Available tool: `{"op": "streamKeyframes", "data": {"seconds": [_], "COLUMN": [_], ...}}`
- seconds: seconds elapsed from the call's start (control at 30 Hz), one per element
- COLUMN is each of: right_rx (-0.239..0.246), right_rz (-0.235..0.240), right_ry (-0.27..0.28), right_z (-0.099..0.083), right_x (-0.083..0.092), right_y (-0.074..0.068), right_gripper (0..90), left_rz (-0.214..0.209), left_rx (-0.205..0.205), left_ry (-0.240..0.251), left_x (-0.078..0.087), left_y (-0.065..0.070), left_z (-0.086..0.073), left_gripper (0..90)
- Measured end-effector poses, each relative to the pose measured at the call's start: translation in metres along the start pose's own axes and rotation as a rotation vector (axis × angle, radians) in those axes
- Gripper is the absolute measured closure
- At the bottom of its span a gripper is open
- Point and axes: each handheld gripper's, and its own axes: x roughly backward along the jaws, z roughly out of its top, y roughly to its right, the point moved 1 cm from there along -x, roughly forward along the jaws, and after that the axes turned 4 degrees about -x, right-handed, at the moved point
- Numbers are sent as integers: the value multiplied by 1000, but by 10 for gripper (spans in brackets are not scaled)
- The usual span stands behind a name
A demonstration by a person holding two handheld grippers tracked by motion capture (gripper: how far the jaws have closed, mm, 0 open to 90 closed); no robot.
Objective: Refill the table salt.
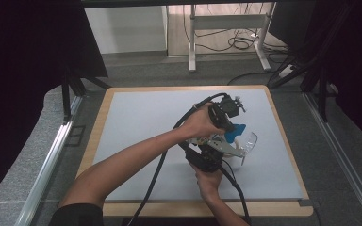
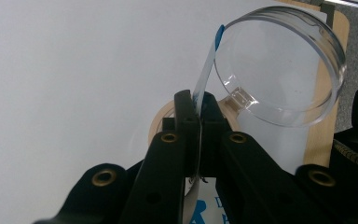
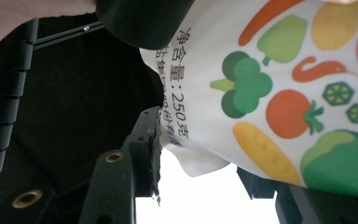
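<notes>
- Both hands are working close together over the right half of the pale grey surface [image 1: 141, 117], arms crossing at the middle.
- The left gripper [image 2: 198, 122] has its fingers clenched flat on the thin top edge of a white printed plastic pouch [image 2: 204, 79] with a blue corner; the strip runs up and away between the pads.
- Just right of and beyond that edge sits a clear round plastic dish [image 2: 279, 65], tilted with its open face toward the camera.
- In the high view the dish [image 1: 249, 141] hangs off the right of the cluster, low over the surface, with the blue of the pouch [image 1: 234, 132] beside it.
- The right gripper [image 3: 200, 154] comes at the same pouch [image 3: 279, 93], the side printed with vegetables; its fingers [image 3: 147, 144] stand part closed around the pouch's lower fold, and I can't tell whether the pads actually bite.
- The relation that matters: the pouch's long axis runs from the left fingers toward the dish, so the mouth must tip rightward over that rim.
- The left hand is the nearer one to the dish, so I'd judge it steers the pour.
</notes>
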Motion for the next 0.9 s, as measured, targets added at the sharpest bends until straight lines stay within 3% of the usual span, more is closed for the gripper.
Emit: {"op": "streamKeyframes", "data": {"seconds": [0.9], "right_rx": [0], "right_rz": [-2], "right_ry": [11], "right_z": [1], "right_x": [2], "right_y": [-1], "right_gripper": [555], "left_rz": [-3], "left_rx": [-5], "left_ry": [-2], "left_x": [1], "left_y": [2], "left_z": [2], "left_gripper": [900]}}
